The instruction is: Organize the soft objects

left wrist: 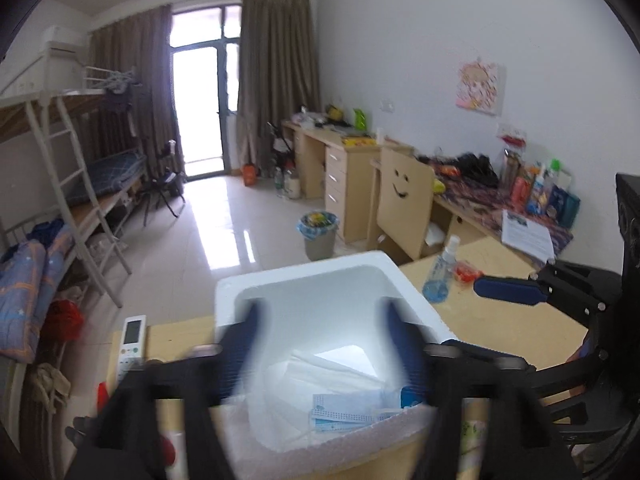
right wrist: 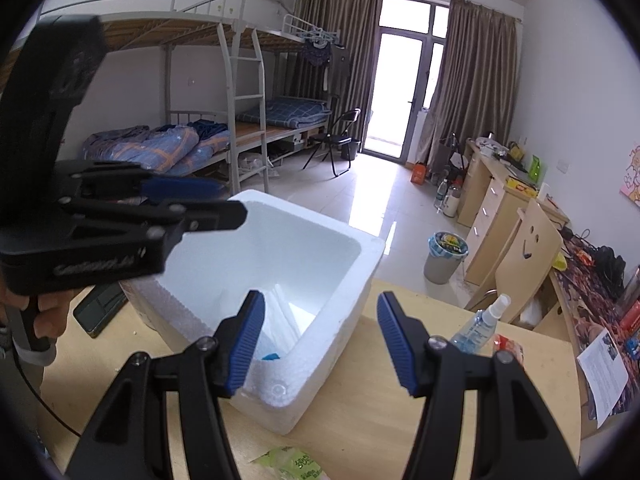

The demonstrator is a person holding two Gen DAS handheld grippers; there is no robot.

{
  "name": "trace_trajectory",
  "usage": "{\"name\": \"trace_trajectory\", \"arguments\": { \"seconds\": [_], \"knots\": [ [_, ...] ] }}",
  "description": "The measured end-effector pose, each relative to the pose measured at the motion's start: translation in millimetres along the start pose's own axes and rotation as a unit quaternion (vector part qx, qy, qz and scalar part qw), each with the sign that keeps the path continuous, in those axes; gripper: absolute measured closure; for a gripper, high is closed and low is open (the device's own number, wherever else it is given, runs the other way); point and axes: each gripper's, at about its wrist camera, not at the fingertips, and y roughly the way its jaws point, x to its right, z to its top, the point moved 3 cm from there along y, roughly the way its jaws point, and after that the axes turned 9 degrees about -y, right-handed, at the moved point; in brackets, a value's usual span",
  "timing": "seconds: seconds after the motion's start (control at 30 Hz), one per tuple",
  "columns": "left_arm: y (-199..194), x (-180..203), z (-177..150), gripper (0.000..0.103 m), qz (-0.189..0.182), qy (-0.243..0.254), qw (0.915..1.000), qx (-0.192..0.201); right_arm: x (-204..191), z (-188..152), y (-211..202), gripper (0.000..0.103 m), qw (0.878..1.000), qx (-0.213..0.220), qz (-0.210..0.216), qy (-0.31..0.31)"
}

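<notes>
A white foam box (left wrist: 304,276) stands on the wooden table, open at the top. Blue face masks (left wrist: 344,416) and white wrapped sheets (left wrist: 320,372) lie at its bottom. My left gripper (left wrist: 320,344) hovers over the box's near side, its blurred fingers wide apart and nothing between them. From the right wrist view it (right wrist: 228,200) reaches in over the box's (right wrist: 352,280) left rim. My right gripper (right wrist: 320,340) stands open, empty, at the box's near right corner above the table; in the left wrist view it (left wrist: 472,320) is to the right of the box.
A spray bottle (right wrist: 480,324) and a red packet (right wrist: 508,344) stand right of the box. A green packet (right wrist: 292,464) lies near the front edge, a dark flat device (right wrist: 100,308) left of the box, a remote control (left wrist: 132,340) at the table's left edge.
</notes>
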Motion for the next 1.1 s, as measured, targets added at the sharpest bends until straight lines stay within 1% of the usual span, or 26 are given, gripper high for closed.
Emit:
{"name": "trace_trajectory", "arguments": {
  "seconds": [0.03, 0.1, 0.17, 0.23, 0.27, 0.3, 0.33, 0.4, 0.7, 0.8, 1.0, 1.1],
  "knots": [
    [-4.5, 0.7, 0.1, 0.009, 0.006, -0.002, 0.9999, 0.011, -0.5, -0.2, -0.9, 0.04, 1.0, 0.0, -0.001, 0.001],
    [-11.6, 2.4, 1.0, 0.005, 0.024, -0.004, 0.9994, 0.026, 0.1, -0.5, -3.4, 0.04, 1.0, 0.002, -0.003, 0.007],
    [-20.1, 0.6, 1.4, 0.001, 0.053, -0.013, 0.9976, 0.043, -0.9, 0.0, -6.2, 0.039, 1.0, 0.003, -0.006, 0.011],
    [-29.6, 0.7, 1.4, 0.001, 0.072, -0.019, 0.9955, 0.058, -1.0, 0.2, -13.3, 0.025, 1.0, 0.01, -0.01, 0.02],
    [-33.3, 1.1, 1.2, 0.001, 0.077, -0.019, 0.9949, 0.062, -1.0, 0.6, -16.8, 0.014, 1.0, 0.014, -0.01, 0.023],
    [-39.0, 1.4, 0.1, 0.001, 0.082, -0.018, 0.9942, 0.068, -1.1, 1.2, -22.7, 0.01, 0.999, 0.021, -0.012, 0.028],
    [-43.6, 2.4, -0.6, 0.001, 0.084, -0.017, 0.9936, 0.073, -0.1, 1.5, -26.1, 0.009, 0.999, 0.025, -0.013, 0.031],
    [-53.0, 4.0, -1.4, 0.001, 0.079, -0.02, 0.9936, 0.078, -0.9, 2.3, -34.3, 0.003, 0.999, 0.031, -0.016, 0.034],
    [-90.4, 10.4, -10.4, 0.001, 0.081, -0.015, 0.992, 0.096, -9.7, -1.6, -65.8, 0.003, 0.998, 0.047, -0.029, 0.034],
    [-101.9, 13.9, -14.9, 0.001, 0.076, -0.018, 0.9921, 0.098, -12.6, -4.0, -80.6, 0.003, 0.997, 0.056, -0.035, 0.036],
    [-141.9, 27.8, -25.3, 0.001, 0.059, -0.015, 0.9902, 0.125, -17.3, -14.0, -111.5, 0.003, 0.995, 0.074, -0.046, 0.037],
    [-159.4, 31.4, -30.7, 0.001, 0.058, -0.016, 0.9886, 0.138, -19.3, -18.9, -126.8, 0.003, 0.995, 0.082, -0.05, 0.04]
  ]
}}
